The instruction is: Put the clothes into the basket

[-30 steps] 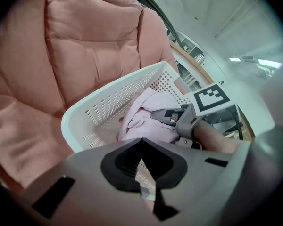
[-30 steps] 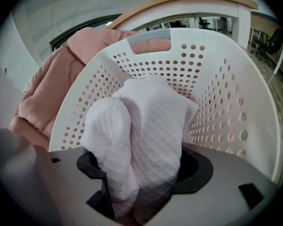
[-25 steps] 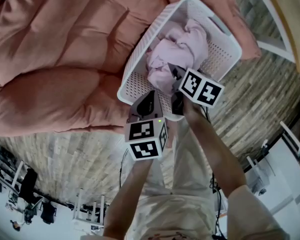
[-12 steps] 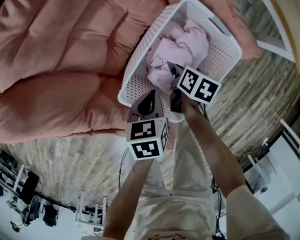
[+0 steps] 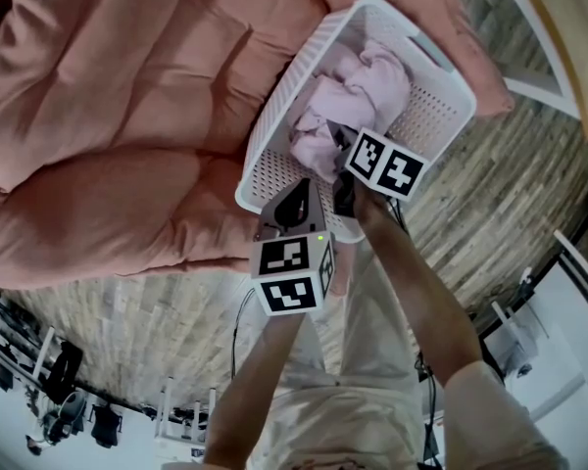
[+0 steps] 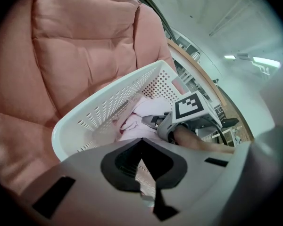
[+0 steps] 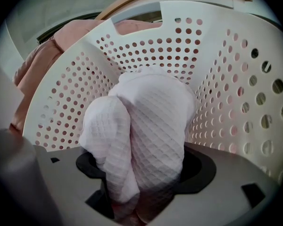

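Garment of pale pink waffle-knit cloth [image 7: 141,135] is hanging inside the white perforated plastic basket [image 5: 426,116], right gripper [image 7: 132,206] clenching it for lowering there, left gripper [image 6: 144,173] hovering closed, empty, at near rim.

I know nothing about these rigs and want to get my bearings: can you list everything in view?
basket: one, white, perforated, on the duvet.
clothes: one bundle, pale pink, inside the basket.
duvet: one, salmon pink, under and left of the basket.
floor: wooden, grey-brown, around the duvet.
left gripper: one, grey, shut and empty, at the basket's near rim.
right gripper: one, grey, inside the basket, shut on the clothes.
arms: two, bare, low in the head view.
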A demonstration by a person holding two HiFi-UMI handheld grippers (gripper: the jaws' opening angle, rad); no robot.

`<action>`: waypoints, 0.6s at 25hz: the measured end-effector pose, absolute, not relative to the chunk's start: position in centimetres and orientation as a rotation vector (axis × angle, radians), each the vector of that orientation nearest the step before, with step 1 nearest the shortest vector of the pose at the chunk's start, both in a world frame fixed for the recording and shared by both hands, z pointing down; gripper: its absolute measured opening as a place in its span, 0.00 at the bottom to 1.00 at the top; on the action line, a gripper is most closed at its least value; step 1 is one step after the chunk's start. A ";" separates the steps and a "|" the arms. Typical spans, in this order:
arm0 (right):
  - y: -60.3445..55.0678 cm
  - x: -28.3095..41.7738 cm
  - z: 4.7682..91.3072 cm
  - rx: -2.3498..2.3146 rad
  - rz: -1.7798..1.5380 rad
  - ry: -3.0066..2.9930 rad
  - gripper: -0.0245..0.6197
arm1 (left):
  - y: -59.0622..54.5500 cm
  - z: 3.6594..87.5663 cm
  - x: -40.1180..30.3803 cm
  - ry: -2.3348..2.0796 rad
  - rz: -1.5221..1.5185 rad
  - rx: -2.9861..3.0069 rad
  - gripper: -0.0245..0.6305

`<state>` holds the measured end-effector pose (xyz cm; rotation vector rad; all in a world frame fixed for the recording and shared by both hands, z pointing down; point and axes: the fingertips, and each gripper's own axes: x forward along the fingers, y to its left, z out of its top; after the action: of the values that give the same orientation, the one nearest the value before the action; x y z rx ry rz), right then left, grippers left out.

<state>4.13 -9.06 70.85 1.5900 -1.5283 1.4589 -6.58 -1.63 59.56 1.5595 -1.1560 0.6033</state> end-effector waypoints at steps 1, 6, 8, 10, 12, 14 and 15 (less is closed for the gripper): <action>-9.1 4.0 71.0 1.591 1.454 -1.526 0.62 | -1.8 59.5 -6.7 -1.158 0.600 1.559 0.04; -9.0 3.7 71.6 1.598 1.429 -1.529 0.64 | -2.6 59.3 -7.3 -1.169 0.605 1.567 0.04; -9.0 3.7 71.9 1.602 1.420 -1.526 0.64 | -2.7 59.4 -7.3 -1.167 0.612 1.571 0.04; -9.0 3.8 72.2 1.604 1.415 -1.517 0.65 | -2.7 59.5 -7.2 -1.163 0.618 1.573 0.04; -9.1 3.9 72.6 1.605 1.414 -1.506 0.65 | -2.7 59.6 -7.1 -1.161 0.622 1.573 0.04; -9.2 4.0 73.1 1.605 1.414 -1.499 0.65 | -2.7 59.7 -7.1 -1.160 0.622 1.570 0.04; -9.2 4.0 73.3 1.605 1.414 -1.496 0.65 | -2.6 59.7 -7.1 -1.159 0.621 1.568 0.04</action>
<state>3.96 -9.21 73.28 1.6048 -1.4955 1.4142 -7.13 -2.63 59.68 1.5682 -1.1593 0.6212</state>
